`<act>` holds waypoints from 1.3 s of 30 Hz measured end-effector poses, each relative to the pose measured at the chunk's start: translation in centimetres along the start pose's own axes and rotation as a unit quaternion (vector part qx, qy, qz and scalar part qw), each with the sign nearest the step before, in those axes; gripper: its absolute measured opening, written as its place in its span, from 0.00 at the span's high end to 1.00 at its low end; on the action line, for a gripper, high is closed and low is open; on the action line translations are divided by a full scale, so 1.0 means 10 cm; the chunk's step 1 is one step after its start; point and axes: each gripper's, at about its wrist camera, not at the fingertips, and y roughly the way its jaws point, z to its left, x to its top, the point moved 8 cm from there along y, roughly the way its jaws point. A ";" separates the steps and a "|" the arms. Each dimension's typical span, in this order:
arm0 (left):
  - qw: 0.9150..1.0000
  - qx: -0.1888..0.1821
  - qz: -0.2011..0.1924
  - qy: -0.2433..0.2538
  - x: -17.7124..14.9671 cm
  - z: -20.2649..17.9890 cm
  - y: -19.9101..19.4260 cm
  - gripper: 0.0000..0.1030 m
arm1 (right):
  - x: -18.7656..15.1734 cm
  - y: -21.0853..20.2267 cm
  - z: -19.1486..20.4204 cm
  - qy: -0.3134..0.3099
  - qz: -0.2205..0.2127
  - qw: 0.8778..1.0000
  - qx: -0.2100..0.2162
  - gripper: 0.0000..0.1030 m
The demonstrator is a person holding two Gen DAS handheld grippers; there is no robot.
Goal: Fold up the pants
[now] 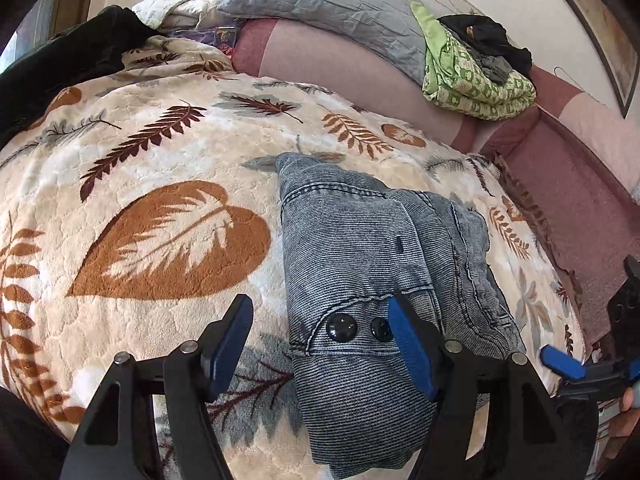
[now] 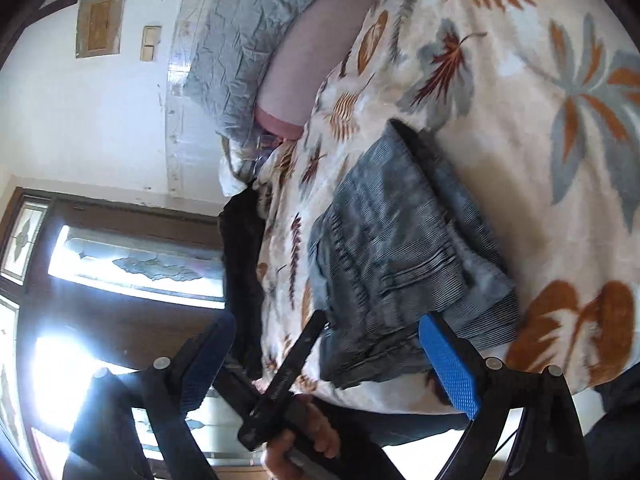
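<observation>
The folded pants (image 1: 372, 276), of blue-grey denim with two dark buttons near the waistband, are seen lying on a bed covered by a cream fleece blanket (image 1: 160, 184) printed with brown and grey leaves. Beyond the blanket a pink sheet (image 1: 344, 80) is exposed, and a grey quilted pillow (image 1: 320, 4) is propped against the headboard. A green patterned cloth (image 1: 472, 84) with dark garments on top is piled beside the pillow. A dark garment (image 1: 68, 60) is draped at the far left edge of the bed.

The left claw (image 1: 320, 340) is held spread above the waistband, nothing between its blue pads. The right claw (image 2: 332, 364) is likewise spread wide and empty, tilted sideways near the bed edge. In the right wrist view a white wall (image 2: 80, 112) and a brown-framed window (image 2: 132, 264) with patterned glass are visible.
</observation>
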 end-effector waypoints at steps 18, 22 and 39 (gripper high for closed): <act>1.000 -0.005 -0.009 0.016 -0.08 0.00 0.00 0.26 | 0.18 0.46 -0.49 0.009 -0.021 0.991 -0.133 0.82; 1.000 0.000 -0.017 0.026 -0.08 -0.03 -0.03 0.23 | 0.12 0.21 -0.05 -0.118 -0.069 0.972 -0.189 0.91; 0.999 0.018 -0.013 0.025 -0.12 0.00 0.04 0.18 | 0.28 0.08 -0.56 0.028 -0.054 0.996 -0.073 0.29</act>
